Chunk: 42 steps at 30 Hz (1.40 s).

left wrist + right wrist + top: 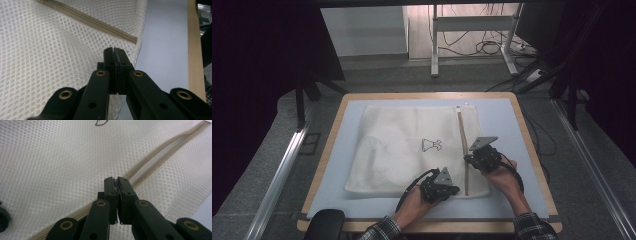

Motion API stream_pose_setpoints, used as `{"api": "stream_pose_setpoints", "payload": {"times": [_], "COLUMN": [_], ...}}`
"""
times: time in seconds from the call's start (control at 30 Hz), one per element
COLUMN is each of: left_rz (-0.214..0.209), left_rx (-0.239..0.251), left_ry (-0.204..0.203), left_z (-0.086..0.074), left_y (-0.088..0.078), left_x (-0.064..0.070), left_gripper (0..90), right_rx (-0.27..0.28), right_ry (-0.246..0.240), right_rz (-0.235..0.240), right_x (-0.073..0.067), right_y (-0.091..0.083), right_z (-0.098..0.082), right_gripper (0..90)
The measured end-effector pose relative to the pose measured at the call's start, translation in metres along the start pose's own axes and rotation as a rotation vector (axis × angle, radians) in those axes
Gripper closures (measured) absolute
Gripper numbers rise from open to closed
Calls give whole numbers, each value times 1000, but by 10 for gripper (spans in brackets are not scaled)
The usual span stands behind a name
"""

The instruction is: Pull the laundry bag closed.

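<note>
**Mesh bag flat on the worktop, both grippers closed at its zip**

The mesh bag [412, 150] lies flat on the pale blue mat [502, 125] that covers the wooden-edged worktop [532, 145]. It is white, with a fine honeycomb weave, and carries a small dark line drawing [432, 145] near its middle. A beige zip [463, 150] runs along the bag's right side, from the far edge toward the near one.

The left gripper [454, 189] sits at the bag's near right corner, close to the near end of the zip. In the left gripper view its jaws stand pressed together, tip against tip, over the bag's edge, with the zip's end [133, 39] just beyond them and the bare mat [165, 50] to the right. A scrap of mesh seems to show between the jaws low down, but whether they pinch the cloth I cannot tell.

The right gripper [469, 159] rests farther up the zip, right beside it. In the right gripper view its jaws are closed too, with something small and dark caught between the tips; it lies directly on the line of the zip [160, 152], and I cannot tell for sure that it is the zip's puller. Beyond the jaws the zip looks parted into a narrow slit.

The person's forearms in checked sleeves [382, 231] come in from the near edge.
</note>
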<state>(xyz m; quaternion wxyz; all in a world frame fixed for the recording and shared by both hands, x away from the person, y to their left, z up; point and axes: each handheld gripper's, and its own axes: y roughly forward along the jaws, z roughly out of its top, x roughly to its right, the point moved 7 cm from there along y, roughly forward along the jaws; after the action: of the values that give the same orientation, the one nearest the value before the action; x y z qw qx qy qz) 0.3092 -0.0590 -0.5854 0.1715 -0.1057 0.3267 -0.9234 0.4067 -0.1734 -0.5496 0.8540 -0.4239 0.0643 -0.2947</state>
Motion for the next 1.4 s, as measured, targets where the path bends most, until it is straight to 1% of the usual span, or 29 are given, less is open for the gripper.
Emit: {"api": "stream_pose_setpoints", "payload": {"times": [0.03, 0.1, 0.13, 0.2, 0.37, 0.5, 0.57, 0.87, 1.0, 1.17, 1.2, 1.27, 1.3, 1.33, 1.37, 1.4], "left_rz": [-1, 0, 1, 0, 3, 2, 2, 6, 15, 21, 20, 22, 25, 25, 27, 30], "left_rx": [0, -2, -9, -9, -10, -11, -10, -9, -11, -14, -2, -6, -25, -25, -14, -15], "left_ry": [-1, 2, 11, 10, 14, 13, 12, 17, 29, 40, 28, 35, 60, 59, 50, 55], "left_z": [0, 0, -1, -1, -1, -1, -1, -1, -1, -1, 0, 0, -2, -2, -1, -1], "left_y": [0, 0, -1, 0, -1, -1, -1, 0, -1, -1, 0, 0, -2, -2, -1, -1], "left_x": [0, 0, -1, -1, -1, -1, -1, 0, 1, 1, 3, 3, 1, 1, 3, 3], "left_gripper": [892, 892, 892, 892, 893, 893, 893, 894, 895, 896, 896, 896, 897, 897, 897, 897], "right_rx": [0, 4, 6, 12, 6, 10, 9, 12, 16, 22, 22, 22, 22, 19, 20, 17], "right_ry": [-5, -4, -1, 1, 5, 4, 11, 12, 8, 14, 16, 22, 18, 16, 18, 16], "right_rz": [-13, -18, -21, -20, -20, -36, -36, -45, -50, -59, -58, -50, -54, -53, -54, -56], "right_x": [1, 2, 3, 5, 9, 13, 16, 24, 28, 34, 35, 36, 37, 38, 39, 39], "right_y": [0, 1, 0, 0, 4, 6, 7, 12, 15, 17, 18, 18, 19, 20, 21, 21], "right_z": [0, 2, 3, 5, 6, 9, 10, 16, 19, 23, 23, 24, 25, 25, 25, 26], "right_gripper": [864, 864, 864, 864, 864, 864, 864, 864, 864, 864, 864, 865, 865, 864, 864, 864]}}
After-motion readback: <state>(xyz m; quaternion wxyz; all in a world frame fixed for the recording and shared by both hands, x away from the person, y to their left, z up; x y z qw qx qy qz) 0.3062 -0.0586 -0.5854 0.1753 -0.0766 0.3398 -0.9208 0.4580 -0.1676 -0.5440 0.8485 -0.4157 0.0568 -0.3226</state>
